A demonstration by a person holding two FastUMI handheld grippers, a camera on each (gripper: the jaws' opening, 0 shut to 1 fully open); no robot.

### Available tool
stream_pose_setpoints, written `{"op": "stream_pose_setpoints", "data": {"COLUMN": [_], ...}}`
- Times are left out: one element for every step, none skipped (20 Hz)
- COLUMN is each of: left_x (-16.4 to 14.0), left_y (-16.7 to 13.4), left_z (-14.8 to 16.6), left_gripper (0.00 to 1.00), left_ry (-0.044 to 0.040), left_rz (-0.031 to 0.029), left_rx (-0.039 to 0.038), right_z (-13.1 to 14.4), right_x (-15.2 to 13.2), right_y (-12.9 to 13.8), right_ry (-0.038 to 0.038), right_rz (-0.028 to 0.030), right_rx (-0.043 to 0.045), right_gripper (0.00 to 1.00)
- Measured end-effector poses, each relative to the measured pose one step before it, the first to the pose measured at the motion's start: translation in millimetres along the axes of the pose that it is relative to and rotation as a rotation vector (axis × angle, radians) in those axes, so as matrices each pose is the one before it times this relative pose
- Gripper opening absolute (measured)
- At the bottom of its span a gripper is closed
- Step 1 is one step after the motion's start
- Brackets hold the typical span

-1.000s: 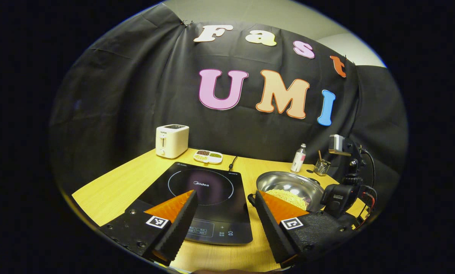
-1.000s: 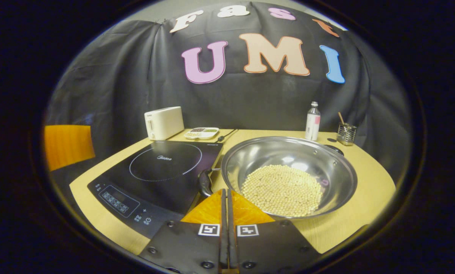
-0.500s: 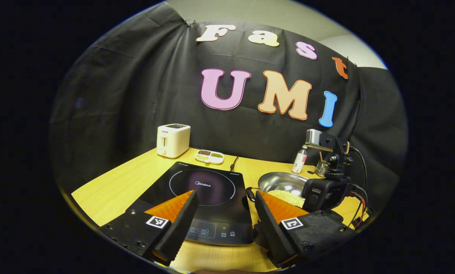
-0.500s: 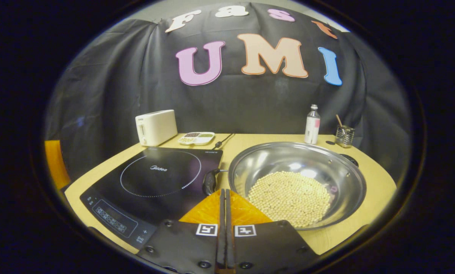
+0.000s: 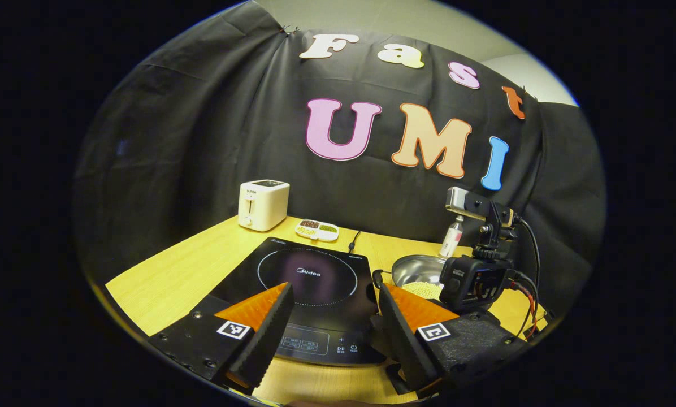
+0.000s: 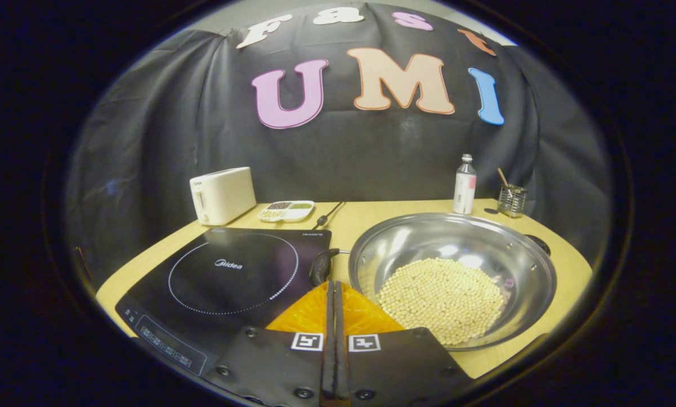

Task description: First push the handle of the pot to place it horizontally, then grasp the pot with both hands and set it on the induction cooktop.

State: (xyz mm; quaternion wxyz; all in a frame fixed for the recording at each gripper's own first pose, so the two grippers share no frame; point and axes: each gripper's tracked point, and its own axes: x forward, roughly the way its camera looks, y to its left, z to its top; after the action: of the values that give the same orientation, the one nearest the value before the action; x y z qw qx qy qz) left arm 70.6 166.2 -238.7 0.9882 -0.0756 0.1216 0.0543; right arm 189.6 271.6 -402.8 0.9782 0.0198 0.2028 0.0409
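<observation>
Here the right tool (image 6: 333, 288), fingers pressed together, pointed at the pot (image 6: 452, 277) handle (image 6: 320, 267), apparently to push it; the left tool (image 5: 332, 308) hung open above the cooktop (image 5: 307, 288).

Even overhead light, sharp focus, strong fisheye bending at the edges, and bright glare inside the pot (image 6: 451, 249).

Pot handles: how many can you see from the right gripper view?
2. One handle sticks out on the pot's left side, next to the induction cooktop; the other handle sits at the far right rim, partly hidden.
</observation>
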Motion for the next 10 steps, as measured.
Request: {"op": "stream_pose_setpoints", "data": {"left_x": [0.38,1.74,0.29,0.08,-0.12,0.94,-0.19,0.43,-0.53,-0.96], "left_y": [0.9,-0.08,0.76,0.29,-2.32,-2.49,-1.64,-0.58,-1.03,-2.43], "left_z": [-0.74,-1.66,-0.62,-1.11,-0.56,-3.2,-1.21,-2.42,-1.09,-1.74], "left_gripper": [0.92,0.92,0.92,0.92,0.92,0.92,0.92,0.92,0.93,0.93], "left_ry": [0.00466,0.00546,0.00412,0.0041,0.00617,0.00941,0.00863,0.00938,0.0057,0.00393], "left_rz": [0.00122,-0.00089,0.00064,-0.00375,-0.00899,-0.01032,-0.00586,0.00208,0.00419,0.00476], "left_rx": [-0.00409,-0.00394,-0.00642,-0.00759,-0.00876,-0.01069,-0.00816,-0.00188,0.00571,0.01611], "right_z": [-1.85,-2.3,1.49,1.71,3.63,0.83,4.69,8.38,8.77,8.66], "right_x": [2.76,-0.05,-3.15,-4.86,-6.97,-5.23,-7.78,-10.02,-4.68,-9.26], "right_y": [0.69,-0.35,-1.33,-0.86,-3.84,-4.7,-4.07,-1.87,-9.69,-12.46], "right_ry": [0.00747,0.0076,-0.00247,-0.00864,-0.0098,-0.0008,-0.00895,-0.01867,-0.02533,-0.02252], "right_rz": [0.00115,0.00425,0.00619,0.00748,0.00347,0.00349,0.01164,0.02023,-0.00198,-0.0126], "right_rx": [0.00122,-0.00042,-0.0022,-0.00377,-0.00555,-0.0048,-0.00158,-0.00146,-0.00857,-0.01657], "right_gripper": [0.05,0.05,0.02,0.0,0.0,0.02,0.05,0.05,0.03,0.14]}}
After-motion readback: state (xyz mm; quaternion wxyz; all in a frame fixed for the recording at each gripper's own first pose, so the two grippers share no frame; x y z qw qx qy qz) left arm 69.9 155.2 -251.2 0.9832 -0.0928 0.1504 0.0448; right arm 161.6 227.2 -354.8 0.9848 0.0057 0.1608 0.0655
